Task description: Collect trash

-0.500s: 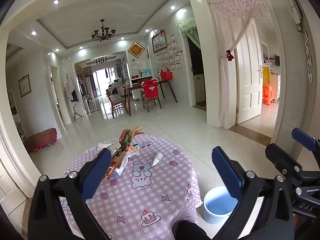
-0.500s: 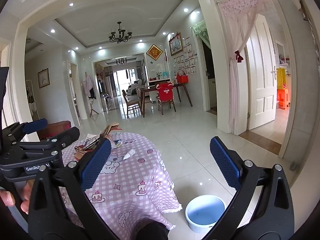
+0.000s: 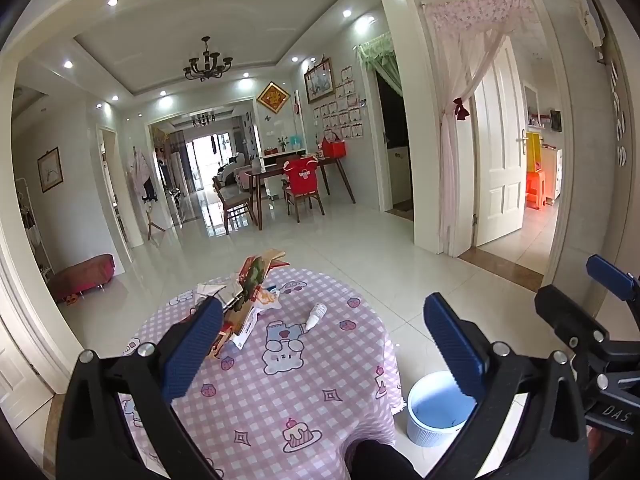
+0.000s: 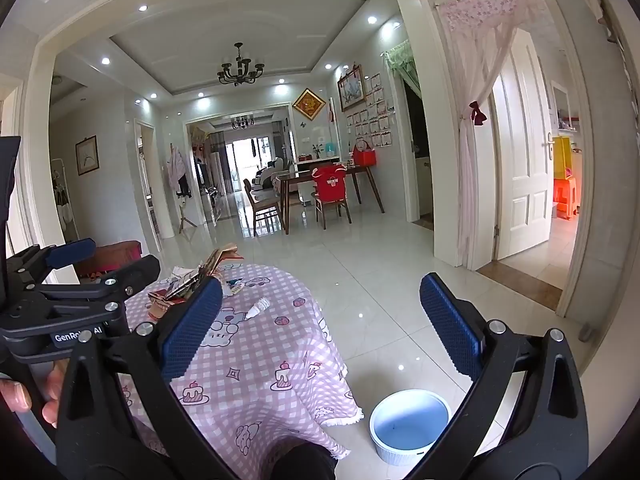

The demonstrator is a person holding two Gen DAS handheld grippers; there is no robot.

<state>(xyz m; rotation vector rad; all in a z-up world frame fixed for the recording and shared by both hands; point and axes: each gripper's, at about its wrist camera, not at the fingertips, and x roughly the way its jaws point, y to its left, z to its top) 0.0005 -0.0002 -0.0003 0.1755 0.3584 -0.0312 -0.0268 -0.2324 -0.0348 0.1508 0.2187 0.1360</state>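
Observation:
A pile of paper and cardboard trash (image 3: 248, 296) lies at the far side of a round table with a pink checked cloth (image 3: 280, 392). A small white bottle (image 3: 315, 315) lies on the cloth to its right. A light blue bin (image 3: 434, 408) stands on the floor right of the table. My left gripper (image 3: 326, 344) is open and empty above the near part of the table. My right gripper (image 4: 322, 320) is open and empty, right of the table; the trash pile (image 4: 192, 280), bottle (image 4: 258, 307) and bin (image 4: 408, 424) show there too.
The other gripper shows at the right edge of the left wrist view (image 3: 592, 344) and at the left edge of the right wrist view (image 4: 68, 300). Glossy tiled floor (image 3: 360, 252) stretches beyond to a dining table with chairs (image 3: 288, 188). A doorway with a pink curtain (image 3: 464, 140) is at the right.
Both views have shifted only slightly; the grippers stay open and empty. Nothing on the table has moved.

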